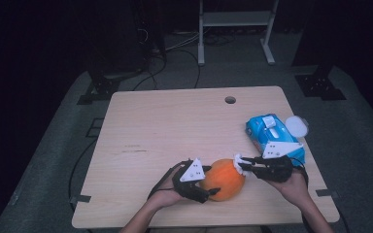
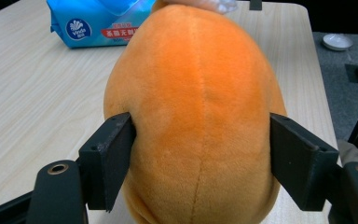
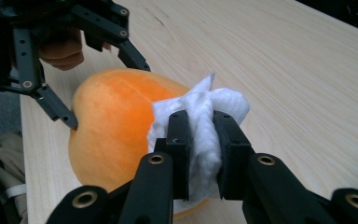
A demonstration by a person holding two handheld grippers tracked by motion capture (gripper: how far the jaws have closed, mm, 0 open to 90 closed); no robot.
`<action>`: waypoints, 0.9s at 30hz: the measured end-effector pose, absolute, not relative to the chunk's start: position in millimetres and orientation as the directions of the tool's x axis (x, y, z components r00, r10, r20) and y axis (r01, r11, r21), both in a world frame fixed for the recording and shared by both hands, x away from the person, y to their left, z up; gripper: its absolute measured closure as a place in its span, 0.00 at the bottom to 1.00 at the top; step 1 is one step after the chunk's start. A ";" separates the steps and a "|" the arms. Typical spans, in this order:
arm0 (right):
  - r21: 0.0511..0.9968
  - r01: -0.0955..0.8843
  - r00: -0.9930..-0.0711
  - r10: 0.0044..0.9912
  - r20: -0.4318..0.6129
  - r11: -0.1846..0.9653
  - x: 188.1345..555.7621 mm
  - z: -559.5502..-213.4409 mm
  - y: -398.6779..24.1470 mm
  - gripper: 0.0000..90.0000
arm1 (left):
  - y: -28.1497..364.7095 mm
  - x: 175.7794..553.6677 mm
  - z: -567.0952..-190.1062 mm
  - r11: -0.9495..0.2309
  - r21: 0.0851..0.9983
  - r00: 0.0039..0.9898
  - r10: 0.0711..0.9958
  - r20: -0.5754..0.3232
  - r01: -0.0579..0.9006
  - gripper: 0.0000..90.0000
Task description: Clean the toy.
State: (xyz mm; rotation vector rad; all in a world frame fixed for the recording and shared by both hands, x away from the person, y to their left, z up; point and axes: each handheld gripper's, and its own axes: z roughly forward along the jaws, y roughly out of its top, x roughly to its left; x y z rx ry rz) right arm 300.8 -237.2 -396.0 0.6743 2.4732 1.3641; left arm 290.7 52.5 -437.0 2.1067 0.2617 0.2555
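Clamping a bunched white wipe (image 3: 205, 126) between nearly closed jaws, the right gripper (image 3: 200, 154) presses it against the top of an orange plush (image 3: 116, 126). The left gripper (image 2: 200, 158) has its jaws spread wide around the plush's sides, both pads touching the fur, so it steadies the toy rather than squeezing it hard. The plush rests on the tabletop (image 1: 165, 131) near the front edge, right of the middle, with the grippers on either side of it.

This looks like wiping the plush clean. To do it well, the left jaws should hold firm enough that the soft body does not roll, while the wipe moves in short strokes along the fur with light pressure, so the jaws' black tips do not drag on the fabric.

A blue wipes pack (image 1: 274, 136) lies by the right edge, with a small white dish (image 1: 297, 125) past it, apparently just off the tabletop.

The plush's underside and its far end are hidden, the pack's label is too small to read, and any dirt on the fur cannot be made out.
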 end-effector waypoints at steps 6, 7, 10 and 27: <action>0.837 0.299 -0.851 0.525 0.016 0.459 300.3 -399.5 -241.6 0.85 | 49.6 292.8 -435.2 -0.489 0.863 0.945 0.325 0.044 0.128 0.30; 0.838 0.287 -0.854 0.520 0.005 0.464 298.2 -397.5 -237.4 0.85 | 49.6 292.8 -435.2 -0.489 0.863 0.945 0.325 0.044 0.128 0.30; 0.849 0.249 -0.879 0.476 -0.003 0.465 291.0 -391.5 -222.0 0.85 | 44.0 288.4 -433.4 -0.502 0.858 0.942 0.328 0.071 0.110 0.30; 0.859 0.221 -0.904 0.427 0.003 0.463 283.6 -387.0 -210.2 0.85 | 42.8 291.1 -437.8 -0.483 0.867 0.949 0.313 0.044 0.119 0.29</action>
